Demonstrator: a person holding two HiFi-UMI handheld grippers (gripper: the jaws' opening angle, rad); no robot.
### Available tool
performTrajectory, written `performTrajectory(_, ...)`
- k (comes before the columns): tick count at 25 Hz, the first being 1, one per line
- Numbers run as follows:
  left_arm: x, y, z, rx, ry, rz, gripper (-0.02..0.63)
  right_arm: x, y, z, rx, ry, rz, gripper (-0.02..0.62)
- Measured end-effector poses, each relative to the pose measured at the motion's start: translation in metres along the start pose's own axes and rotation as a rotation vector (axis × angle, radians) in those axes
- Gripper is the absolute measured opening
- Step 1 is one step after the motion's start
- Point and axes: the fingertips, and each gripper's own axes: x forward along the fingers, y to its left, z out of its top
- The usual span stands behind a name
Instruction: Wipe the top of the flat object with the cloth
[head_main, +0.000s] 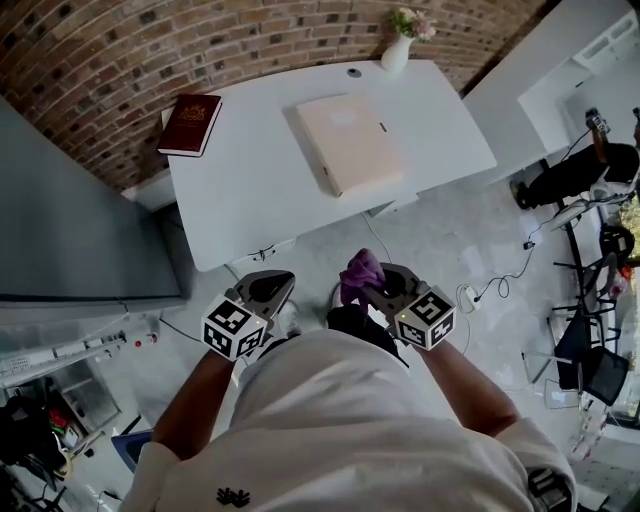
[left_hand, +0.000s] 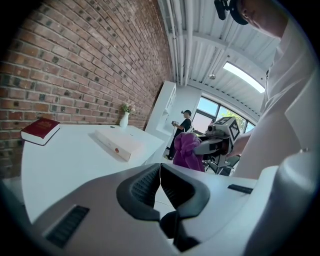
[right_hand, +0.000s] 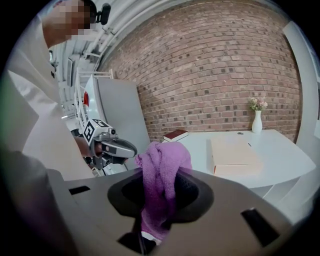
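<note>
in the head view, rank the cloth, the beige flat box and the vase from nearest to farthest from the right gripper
1. purple cloth, clamped in the right gripper
2. beige flat box, mid table
3. white vase, table's far edge

There is one white table (head_main: 250, 190). On it lie one flat beige object (head_main: 348, 143) near the middle, one dark red book (head_main: 190, 124) at the table's left corner, and one white vase (head_main: 397, 52) of flowers at the table's far edge. Off the table's near edge are two grippers, the left gripper (head_main: 280, 284) and the right gripper (head_main: 372, 292), and one purple cloth (head_main: 360, 270).
</note>
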Motion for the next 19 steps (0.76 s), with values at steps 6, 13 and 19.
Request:
performTrajectory(6, 0.008, -0.008, -0.010, 0.002, 0.026, 0.004, 0.025, -0.009, 0.000, -0.011, -0.024, -0.007, -0.008, 0.114)
performTrajectory(13, 0.064, -0.041, -0.016, 0.057, 0.116, -0.055, 0.025, -0.064, -0.025, -0.029, -0.012, -0.050, -0.076, 0.114)
performTrajectory(19, 0.163, -0.134, 0.012, 0.098, 0.098, -0.141, 0.025, -0.157, -0.077, -0.075, 0.035, -0.064, -0.155, 0.113)
